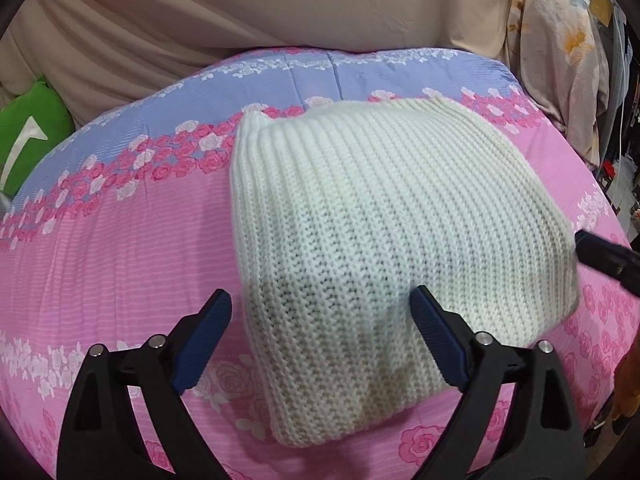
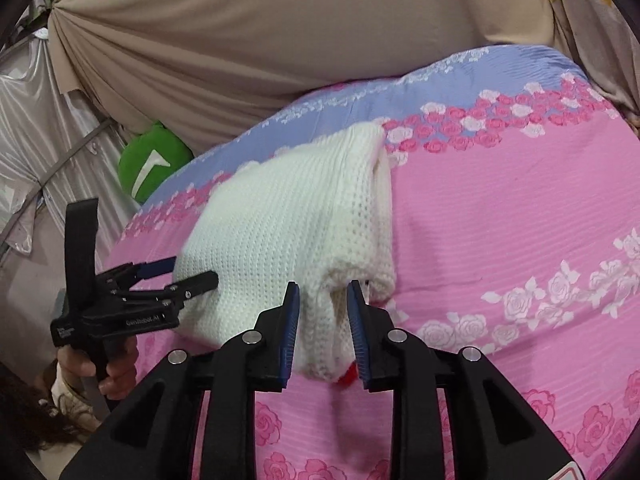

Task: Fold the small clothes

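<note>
Left gripper (image 1: 320, 312): jaws spread wide, its blue-padded fingers (image 1: 204, 340) straddling the near end of the knit piece without closing on it.
Right gripper (image 2: 323, 300): jaws partly apart, a narrower gap than the left one, with the bunched near edge of the knit sitting between the pads; I could not tell whether the pads touched the fabric.
Left gripper from the right camera: seen from the side at the knit's left edge, with the person's hand (image 2: 108, 372) wrapped around its handle.
Cream knit garment (image 1: 380, 220): a small ribbed piece, folded into a thick rounded bundle, lay on the bedspread, its far end reaching the rose border.
Red scrap (image 2: 347, 376): a small red bit showed beneath the knit's near edge; what it was could not be made out.
Bedspread (image 1: 100, 260): pink with rose bands and a lilac stripe at the far side.
Green cushion (image 1: 28, 136): rested at the bed's far left, against beige draped cloth (image 1: 240, 8).
</note>
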`<state>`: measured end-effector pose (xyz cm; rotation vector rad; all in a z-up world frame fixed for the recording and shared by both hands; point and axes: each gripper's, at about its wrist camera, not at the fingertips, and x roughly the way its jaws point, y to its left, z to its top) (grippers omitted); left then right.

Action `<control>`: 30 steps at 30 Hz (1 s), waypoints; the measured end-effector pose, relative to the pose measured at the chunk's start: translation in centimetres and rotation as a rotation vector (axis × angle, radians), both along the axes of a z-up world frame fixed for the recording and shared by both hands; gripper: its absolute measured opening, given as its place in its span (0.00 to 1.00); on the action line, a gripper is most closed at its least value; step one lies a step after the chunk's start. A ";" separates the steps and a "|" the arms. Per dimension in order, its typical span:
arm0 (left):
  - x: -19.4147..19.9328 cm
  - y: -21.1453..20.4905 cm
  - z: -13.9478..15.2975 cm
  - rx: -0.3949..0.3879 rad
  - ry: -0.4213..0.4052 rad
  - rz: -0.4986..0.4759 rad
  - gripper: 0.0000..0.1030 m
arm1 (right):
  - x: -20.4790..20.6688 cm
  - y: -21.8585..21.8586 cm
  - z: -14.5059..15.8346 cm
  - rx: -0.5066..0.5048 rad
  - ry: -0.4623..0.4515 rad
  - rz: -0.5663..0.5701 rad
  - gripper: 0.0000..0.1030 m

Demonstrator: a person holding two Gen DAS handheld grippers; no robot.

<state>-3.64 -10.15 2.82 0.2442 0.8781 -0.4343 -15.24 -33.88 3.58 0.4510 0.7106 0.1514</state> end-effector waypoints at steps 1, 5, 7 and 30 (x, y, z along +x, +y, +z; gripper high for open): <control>0.1 -0.1 0.4 -0.009 -0.003 0.004 0.87 | 0.3 -0.6 0.5 0.013 -0.021 -0.013 0.30; 0.8 -0.4 1.7 -0.055 -0.011 0.021 0.88 | 2.1 -0.4 1.7 -0.020 -0.056 -0.023 0.30; 1.4 -0.4 2.1 -0.081 -0.015 0.036 0.90 | 3.6 0.5 0.8 -0.055 -0.019 -0.003 0.23; 5.6 1.4 -2.5 -0.258 0.306 0.044 0.95 | 5.8 -0.6 -6.7 0.228 0.188 0.009 0.75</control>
